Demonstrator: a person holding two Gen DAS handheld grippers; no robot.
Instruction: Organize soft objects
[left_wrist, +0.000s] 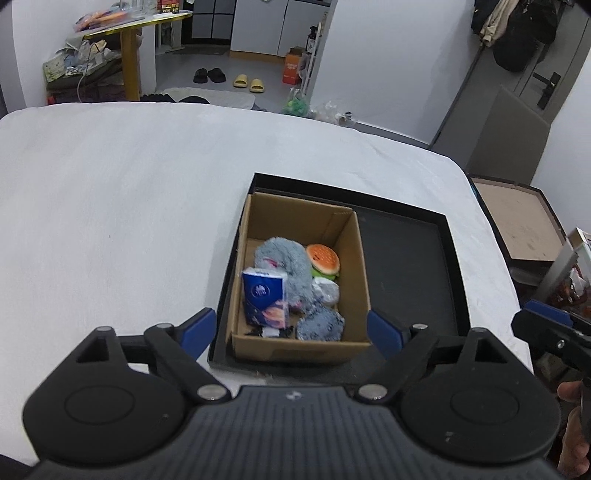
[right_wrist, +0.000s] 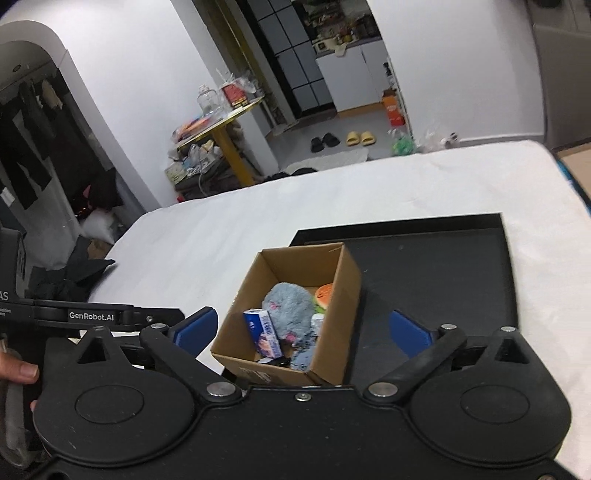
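A: Nearest in both wrist views, the left gripper (left_wrist: 291, 328) and the right gripper (right_wrist: 303, 332) are being held with jaws spread wide; nothing is being gripped by either.

B: And what is being risked from here?

A: As a judgement only: the cardboard box (left_wrist: 354, 258) could be nudged or tipped if a blue pad is dragged against its near wall while a hand is being lifted away, since the box is sitting right between the pads in view. Its contents are being piled rather high too, so something could be spilled if the box is bumped.

B: What is being kept inside?

A: The soft things are all lying in the box. At the near side a blue tissue pack (left_wrist: 264, 297) is being propped upright, with a small grey fuzzy piece (left_wrist: 320, 324) beside it on the right. Behind them a grey plush toy (left_wrist: 282, 264) is lying, and at the far right a burger-shaped toy (left_wrist: 323, 259). A crumpled silvery item (left_wrist: 325, 291) cannot be identified.

B: And beneath?

A: The box is being carried at the left end of a black tray (left_wrist: 406, 266), whose right part is bare, on the white bed (left_wrist: 110, 203).
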